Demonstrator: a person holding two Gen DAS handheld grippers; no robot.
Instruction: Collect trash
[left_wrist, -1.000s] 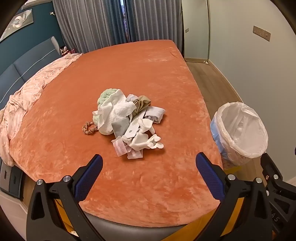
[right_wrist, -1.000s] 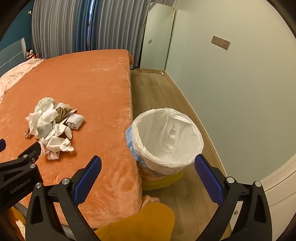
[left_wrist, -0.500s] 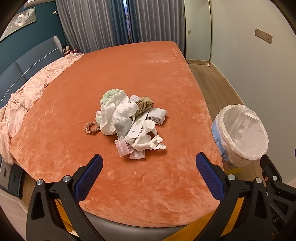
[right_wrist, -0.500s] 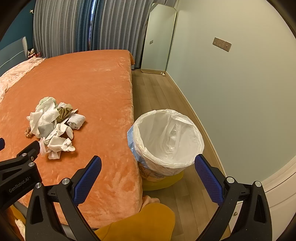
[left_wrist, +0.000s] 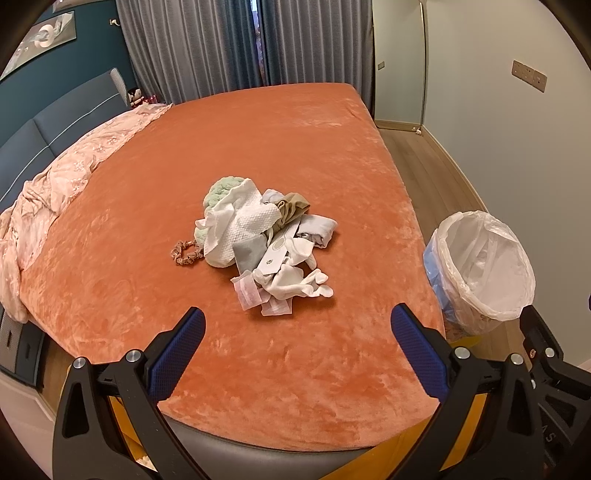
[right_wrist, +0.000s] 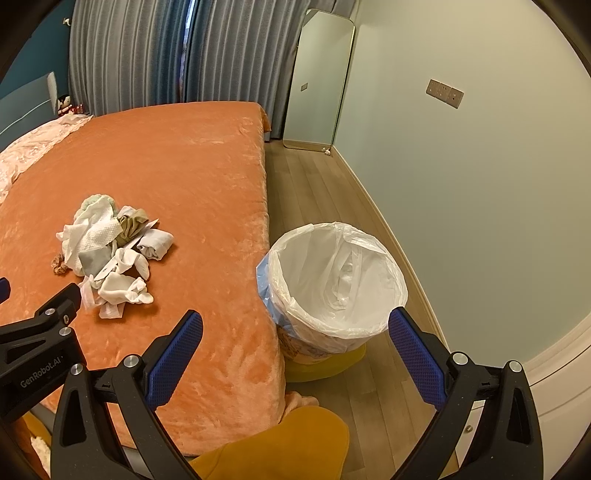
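Observation:
A pile of trash (left_wrist: 266, 240) lies on the orange bed: white tissues, wrappers, a paper tag, grey and tan cloth pieces, a green fluffy item. It also shows in the right wrist view (right_wrist: 110, 251). A bin lined with a white bag (left_wrist: 484, 266) stands on the floor at the bed's right side, also in the right wrist view (right_wrist: 336, 284). My left gripper (left_wrist: 297, 325) is open and empty above the bed's near edge, short of the pile. My right gripper (right_wrist: 295, 328) is open and empty, hovering near the bin and bed corner.
A pink scrunchie (left_wrist: 184, 253) lies left of the pile. A pink quilt (left_wrist: 55, 192) is bunched along the bed's left side. A wall (right_wrist: 480, 184) runs close behind the bin. A mirror (right_wrist: 317, 81) leans at the far corner. Yellow cloth (right_wrist: 280, 443) is below my right gripper.
Both views have shifted slightly: the pile and bin sit a little lower and nearer in the frames. Nothing was grasped or moved on the bed.

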